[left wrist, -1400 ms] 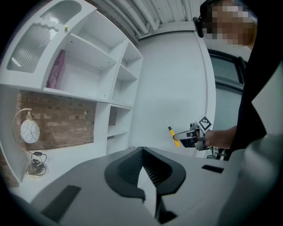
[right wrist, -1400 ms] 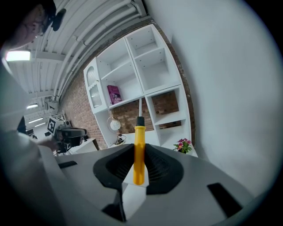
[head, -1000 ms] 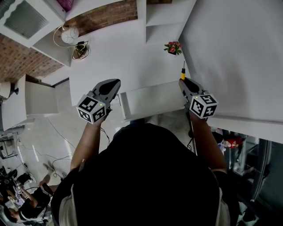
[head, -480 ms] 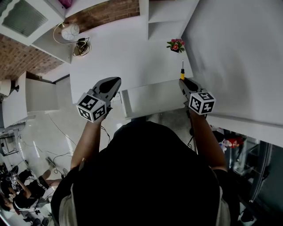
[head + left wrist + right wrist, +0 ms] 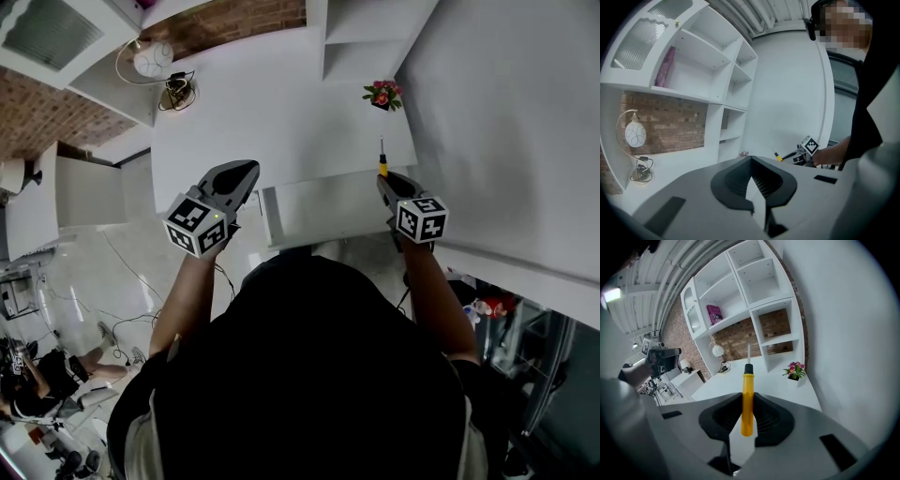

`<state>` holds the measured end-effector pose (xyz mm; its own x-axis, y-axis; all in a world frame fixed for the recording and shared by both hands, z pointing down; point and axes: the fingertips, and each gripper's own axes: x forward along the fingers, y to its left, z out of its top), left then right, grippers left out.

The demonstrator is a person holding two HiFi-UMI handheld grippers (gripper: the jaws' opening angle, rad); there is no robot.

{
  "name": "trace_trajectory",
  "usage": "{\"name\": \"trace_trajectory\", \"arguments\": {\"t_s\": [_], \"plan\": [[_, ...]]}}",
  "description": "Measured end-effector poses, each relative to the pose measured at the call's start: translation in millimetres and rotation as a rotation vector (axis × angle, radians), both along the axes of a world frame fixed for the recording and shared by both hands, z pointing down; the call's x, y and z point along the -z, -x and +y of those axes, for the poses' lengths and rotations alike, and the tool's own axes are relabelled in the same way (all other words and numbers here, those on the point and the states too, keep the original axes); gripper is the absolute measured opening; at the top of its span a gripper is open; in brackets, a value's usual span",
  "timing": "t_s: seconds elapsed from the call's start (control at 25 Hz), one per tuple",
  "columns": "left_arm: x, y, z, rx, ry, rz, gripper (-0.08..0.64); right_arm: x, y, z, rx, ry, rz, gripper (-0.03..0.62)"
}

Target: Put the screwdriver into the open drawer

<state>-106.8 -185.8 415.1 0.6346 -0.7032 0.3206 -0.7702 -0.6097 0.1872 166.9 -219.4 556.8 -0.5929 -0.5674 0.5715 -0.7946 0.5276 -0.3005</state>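
White desk [image 5: 281, 112] under brick-backed shelves, open drawer [image 5: 319, 214] at its front, we hold the yellow-handled screwdriver [image 5: 747, 401] clamped upright in our right gripper [image 5: 747, 399] by the drawer's right end, left gripper [image 5: 752, 174] closed, empty, near its left end.

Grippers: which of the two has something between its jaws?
The right gripper: its jaws clamp a yellow-handled screwdriver, while the left gripper holds nothing.

Two grey hand-held tools are shown, the left gripper [image 5: 246, 172] and the right gripper [image 5: 382, 178], each fitted with black ribbed pads and a cube [image 5: 198, 225] of black-and-white square markers, and a black top [image 5: 309, 375] is worn, forearms left bare.
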Motion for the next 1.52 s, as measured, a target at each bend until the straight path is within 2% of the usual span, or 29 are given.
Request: {"name": "trace_trajectory", "arguments": {"t_s": [0.2,0.6,0.96,1.52], "plan": [[-6,4,-5,0.008,0.012,0.002,0.015,-23,4,1,0.057,0.006,0.069,0.083],[-13,9,-16,0.017,0.024,0.014,0.015,-74,15,4,0.141,0.110,0.110,0.083],[-28,29,-12,0.048,0.060,0.012,0.015,-109,28,11,0.198,0.158,0.157,0.083],[-46,42,-21,0.062,0.091,0.016,0.015,-157,39,22,0.313,0.188,0.281,0.084]]}}
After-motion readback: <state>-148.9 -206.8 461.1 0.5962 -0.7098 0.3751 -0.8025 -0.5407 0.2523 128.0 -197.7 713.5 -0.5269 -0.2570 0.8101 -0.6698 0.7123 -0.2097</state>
